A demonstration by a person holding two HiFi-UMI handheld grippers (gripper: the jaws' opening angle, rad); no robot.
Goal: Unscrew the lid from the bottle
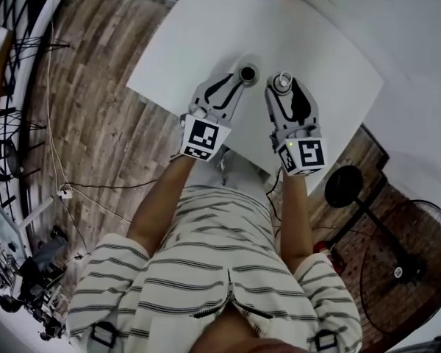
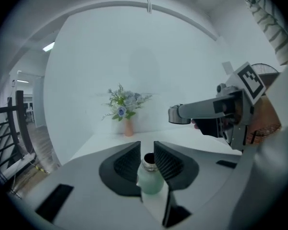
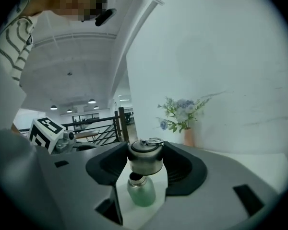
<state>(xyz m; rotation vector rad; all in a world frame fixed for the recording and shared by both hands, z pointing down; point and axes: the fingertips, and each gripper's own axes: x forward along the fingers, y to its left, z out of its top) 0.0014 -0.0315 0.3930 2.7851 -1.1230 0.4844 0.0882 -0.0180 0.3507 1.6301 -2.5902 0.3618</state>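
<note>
A pale green bottle (image 2: 150, 180) with a bare steel neck stands open-mouthed between the pads of my left gripper (image 2: 147, 158), which is shut on its upper part. From the head view the bottle (image 1: 248, 73) is over the white table (image 1: 206, 28), at the left gripper's (image 1: 243, 76) tips. My right gripper (image 3: 145, 160) is shut on the steel lid (image 3: 145, 163), which is off the bottle. In the right gripper view the bottle (image 3: 141, 191) shows just below the lid. The head view places the lid (image 1: 281, 81) right of the bottle, apart from it.
A small vase of blue flowers (image 2: 125, 110) stands at the table's far edge by the white wall. The table's near edge (image 1: 198, 120) is close under my hands. A black floor fan (image 1: 345, 186) stands right of the table, and a black railing (image 1: 7, 43) runs at the far left.
</note>
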